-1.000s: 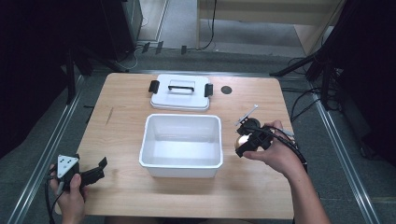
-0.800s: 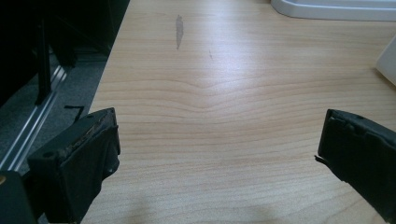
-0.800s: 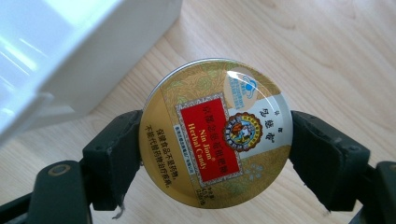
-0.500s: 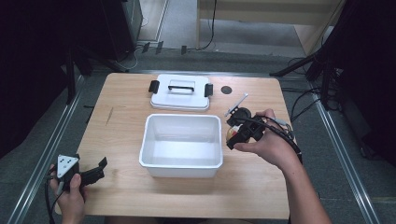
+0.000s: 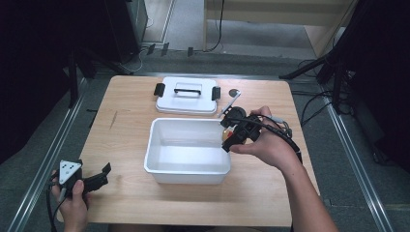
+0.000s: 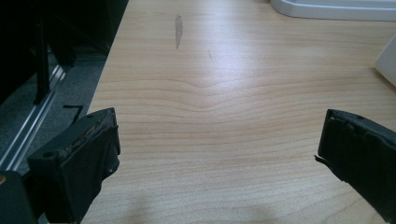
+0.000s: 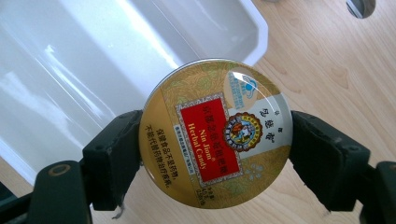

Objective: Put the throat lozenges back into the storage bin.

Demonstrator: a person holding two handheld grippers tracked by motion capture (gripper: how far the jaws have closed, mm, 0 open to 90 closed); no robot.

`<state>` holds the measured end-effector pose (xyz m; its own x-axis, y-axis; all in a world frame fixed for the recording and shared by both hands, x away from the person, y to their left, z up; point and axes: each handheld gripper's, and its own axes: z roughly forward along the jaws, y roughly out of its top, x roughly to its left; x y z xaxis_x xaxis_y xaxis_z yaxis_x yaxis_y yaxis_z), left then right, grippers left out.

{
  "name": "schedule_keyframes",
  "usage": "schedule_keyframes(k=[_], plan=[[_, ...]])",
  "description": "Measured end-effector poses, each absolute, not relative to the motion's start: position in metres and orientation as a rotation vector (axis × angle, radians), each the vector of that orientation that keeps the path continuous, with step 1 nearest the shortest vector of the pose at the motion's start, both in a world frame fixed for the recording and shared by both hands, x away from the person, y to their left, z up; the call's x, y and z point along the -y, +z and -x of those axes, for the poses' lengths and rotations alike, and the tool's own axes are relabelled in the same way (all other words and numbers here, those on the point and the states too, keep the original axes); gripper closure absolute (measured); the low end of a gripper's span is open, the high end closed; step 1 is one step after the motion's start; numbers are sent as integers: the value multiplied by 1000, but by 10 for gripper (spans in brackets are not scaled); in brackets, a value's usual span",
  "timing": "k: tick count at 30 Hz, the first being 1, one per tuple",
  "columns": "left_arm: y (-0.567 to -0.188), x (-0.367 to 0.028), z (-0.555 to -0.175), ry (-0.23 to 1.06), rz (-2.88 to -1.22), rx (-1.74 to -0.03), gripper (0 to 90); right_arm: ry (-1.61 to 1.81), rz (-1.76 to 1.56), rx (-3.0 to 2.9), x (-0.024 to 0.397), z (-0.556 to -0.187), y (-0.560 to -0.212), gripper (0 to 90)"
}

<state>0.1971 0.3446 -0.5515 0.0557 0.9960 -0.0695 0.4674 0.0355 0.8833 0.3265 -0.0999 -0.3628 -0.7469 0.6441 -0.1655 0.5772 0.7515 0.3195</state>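
Observation:
A round gold candy tin (image 7: 215, 133) with a red label is clamped by its edges between the two black jaws of my right gripper (image 7: 215, 140). In the high view the right gripper (image 5: 233, 133) holds the tin (image 5: 227, 132) over the right rim of an open white plastic bin (image 5: 188, 176). The bin (image 7: 93, 70) looks empty inside. My left gripper (image 5: 99, 177) rests at the table's front left corner, far from the bin. Its jaws are wide apart with only bare wood between them (image 6: 217, 149).
The bin's white lid (image 5: 186, 95) with black handle and clips lies flat behind the bin. A small dark round spot (image 5: 234, 92) marks the table beside the lid. The lid's edge (image 6: 336, 8) and the bin's corner (image 6: 387, 60) show past the left gripper.
The right gripper has carried the tin leftward and slightly away from the person, from beside the bin to over its right rim. The left gripper has stayed put.

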Motion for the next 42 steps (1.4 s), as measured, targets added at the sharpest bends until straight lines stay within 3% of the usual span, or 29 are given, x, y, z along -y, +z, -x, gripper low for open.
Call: schedule_keyframes(k=[21, 42], plan=[[-552, -345, -197, 842, -1544, -1522, 0, 385, -739, -2741, 69, -324, -363, 208], [-552, -345, -197, 840, -1542, -1522, 0, 410, -396, -2872, 63, -321, -391, 208]])
